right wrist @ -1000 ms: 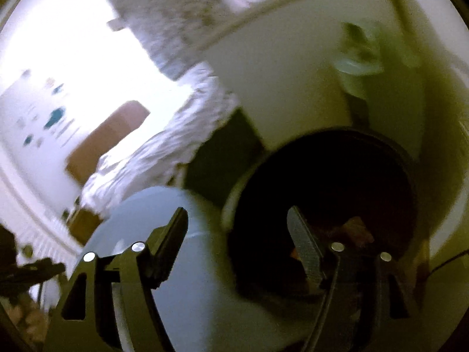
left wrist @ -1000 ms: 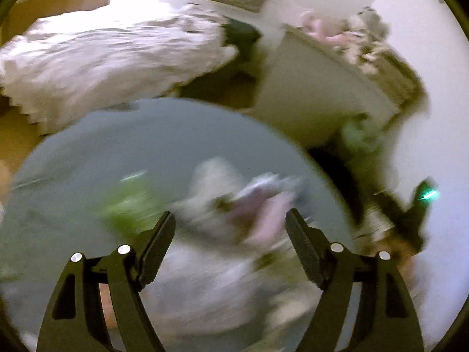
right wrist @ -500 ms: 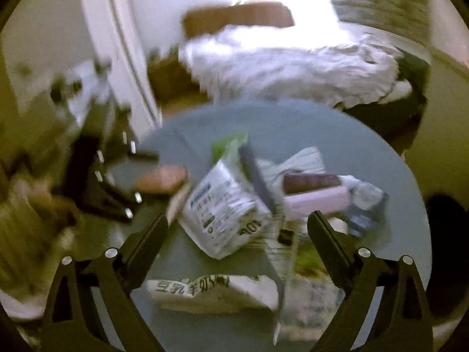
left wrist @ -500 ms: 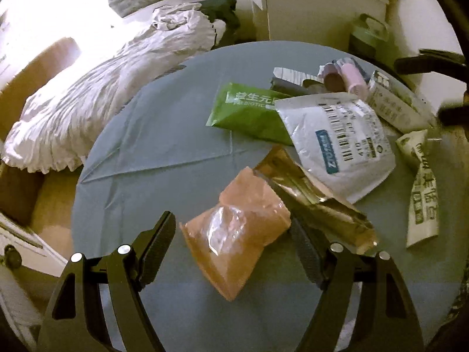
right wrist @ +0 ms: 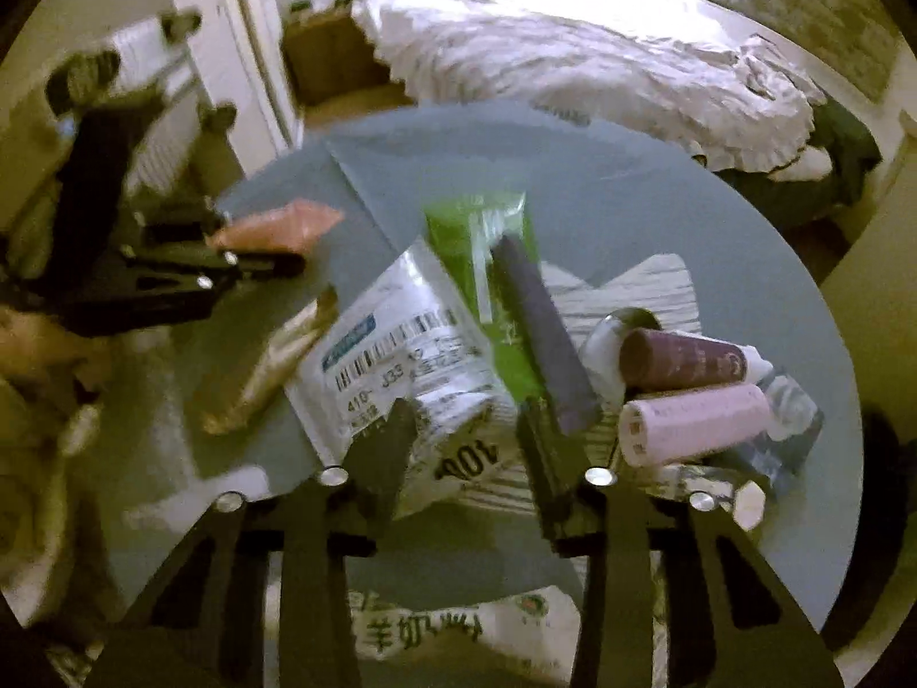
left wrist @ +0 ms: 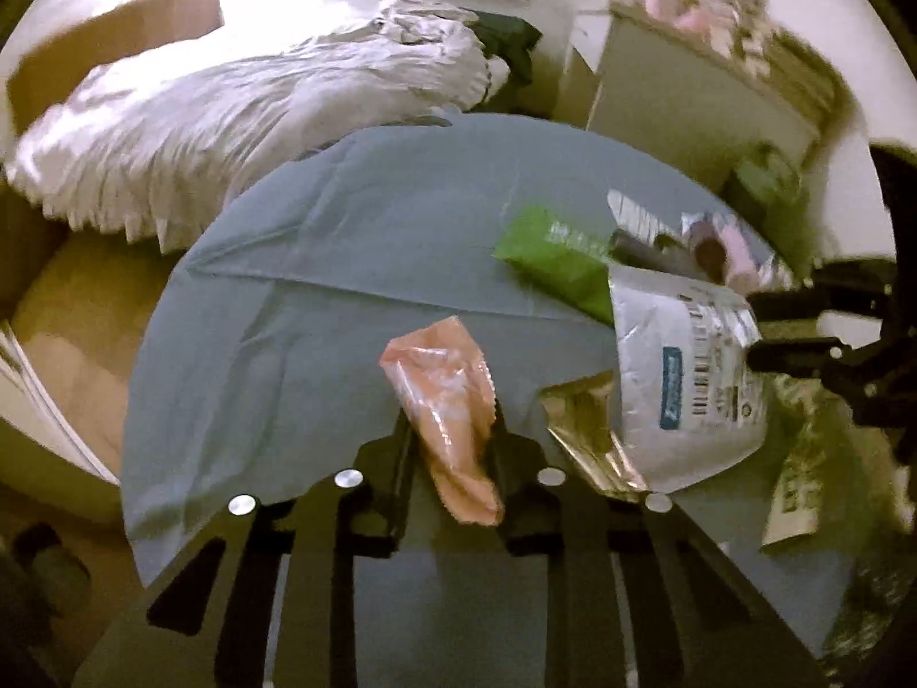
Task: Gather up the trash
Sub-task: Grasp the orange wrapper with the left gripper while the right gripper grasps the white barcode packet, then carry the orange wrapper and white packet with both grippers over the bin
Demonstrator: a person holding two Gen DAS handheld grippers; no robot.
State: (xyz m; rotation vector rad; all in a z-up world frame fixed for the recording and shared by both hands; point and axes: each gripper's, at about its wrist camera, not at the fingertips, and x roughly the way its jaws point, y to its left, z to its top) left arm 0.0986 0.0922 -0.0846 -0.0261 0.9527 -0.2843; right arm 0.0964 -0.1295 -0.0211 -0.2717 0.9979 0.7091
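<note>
My left gripper [left wrist: 450, 430] is shut on an orange plastic packet [left wrist: 444, 384], held over the round grey-blue table [left wrist: 321, 264]; the right wrist view shows that gripper [right wrist: 269, 261] pinching the packet [right wrist: 275, 226] at the table's left edge. My right gripper [right wrist: 464, 436] has its jaws closed on the lower edge of a white barcoded pouch [right wrist: 401, 361]. Around the pouch lie a green packet [right wrist: 487, 264], a dark purple bar [right wrist: 544, 338], a gold wrapper [right wrist: 269, 361], and maroon [right wrist: 682, 358] and pink [right wrist: 693, 424] tubes.
A white packet with green print [right wrist: 447, 630] lies at the table's near edge. A bed with rumpled white bedding [left wrist: 240, 97] stands beyond the table. A white cabinet [left wrist: 688, 92] stands at the back right. A radiator [right wrist: 155, 109] is on the left.
My left gripper has closed on the orange packet and lifted it. My right gripper has moved in over the pile and narrowed onto the white pouch.
</note>
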